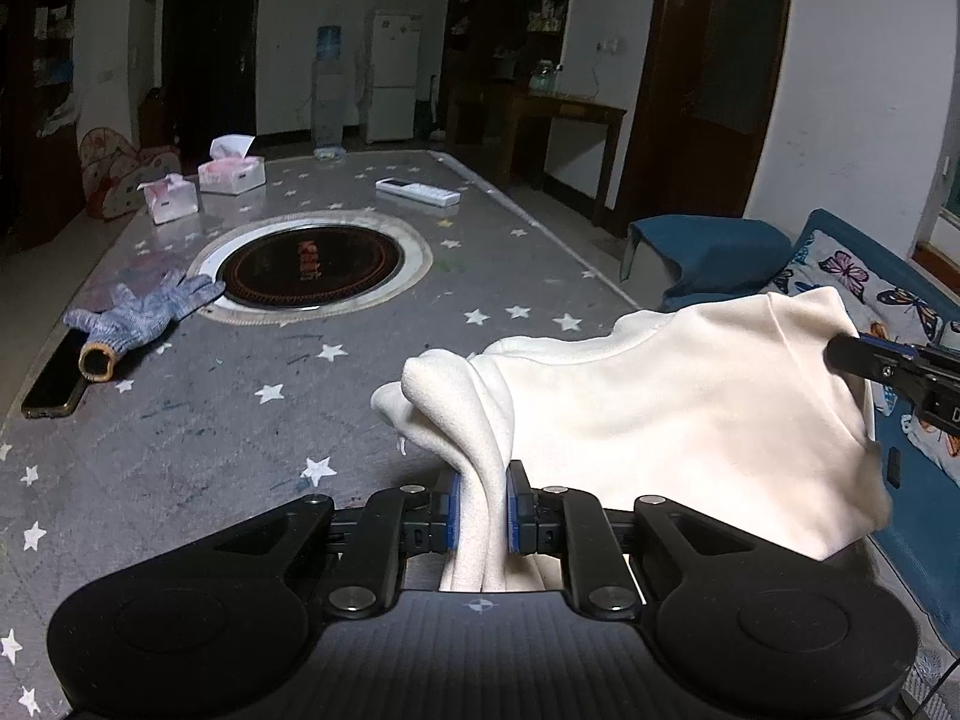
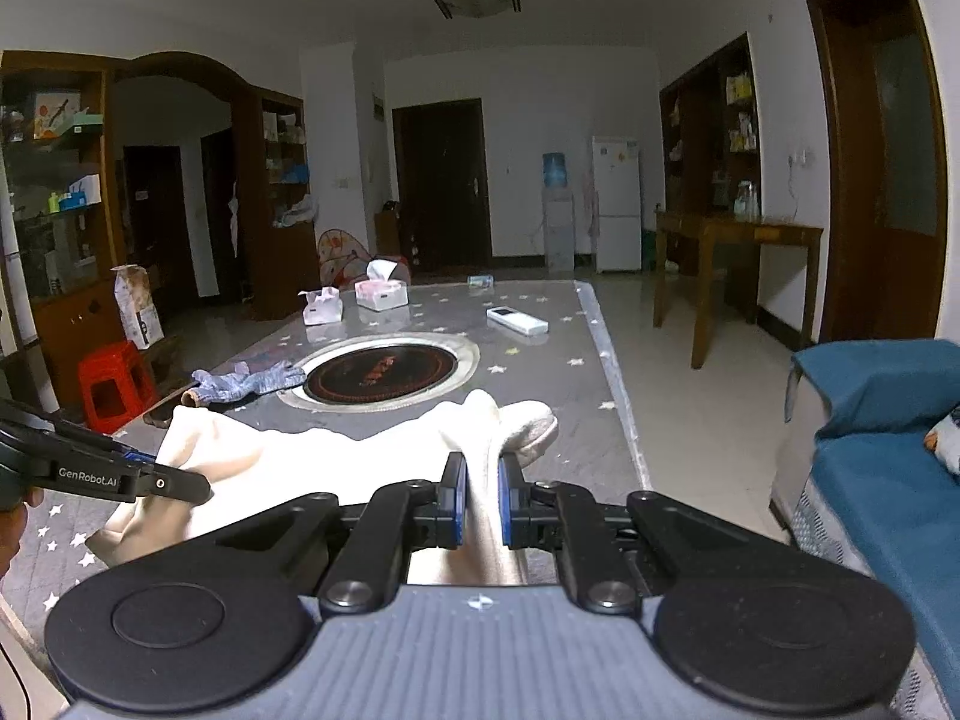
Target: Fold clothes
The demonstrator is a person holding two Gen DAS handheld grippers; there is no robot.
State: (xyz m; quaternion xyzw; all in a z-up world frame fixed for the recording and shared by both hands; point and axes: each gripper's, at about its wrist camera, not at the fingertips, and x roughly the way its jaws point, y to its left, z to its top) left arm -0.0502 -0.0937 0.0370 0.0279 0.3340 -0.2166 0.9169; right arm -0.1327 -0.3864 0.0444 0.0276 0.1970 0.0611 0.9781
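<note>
The cream garment (image 1: 678, 414) hangs stretched above the near end of the star-patterned table (image 1: 198, 420), its long axis running between the left gripper (image 1: 483, 510) and right gripper (image 2: 482, 501), each pinching a bunched corner.

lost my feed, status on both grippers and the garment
Left gripper shut on white garment. Right gripper shut on it too. Garment stretched between them above table. Glove lies well clear.
</note>
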